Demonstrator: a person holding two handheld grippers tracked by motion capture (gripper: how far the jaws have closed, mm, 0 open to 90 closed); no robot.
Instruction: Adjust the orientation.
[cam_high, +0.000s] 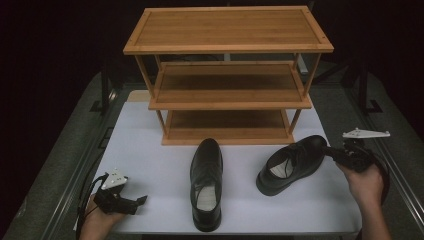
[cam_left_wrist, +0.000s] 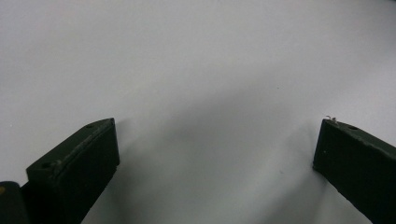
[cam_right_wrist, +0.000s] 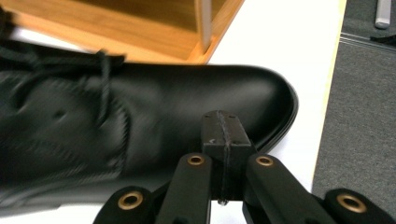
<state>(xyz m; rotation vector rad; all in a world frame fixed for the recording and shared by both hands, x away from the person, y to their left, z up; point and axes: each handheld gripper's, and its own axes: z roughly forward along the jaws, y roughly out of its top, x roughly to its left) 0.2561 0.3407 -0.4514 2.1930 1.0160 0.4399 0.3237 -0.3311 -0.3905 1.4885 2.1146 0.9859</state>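
Right claw (cam_right_wrist: 224, 135) is clamped fully together with nothing between its jaws, sitting against the toe of the right shoe (cam_high: 292, 162), which lies at 4 o'clock on the tabletop (cam_high: 150, 150). Left claw (cam_left_wrist: 217, 149) is wide open at 8 o'clock. The other shoe (cam_high: 206, 182) sits centre, in front of the wooden rack (cam_high: 227, 75).

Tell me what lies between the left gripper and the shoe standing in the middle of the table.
Nothing: in the high view, only bare white table top separates the left gripper from the middle shoe.
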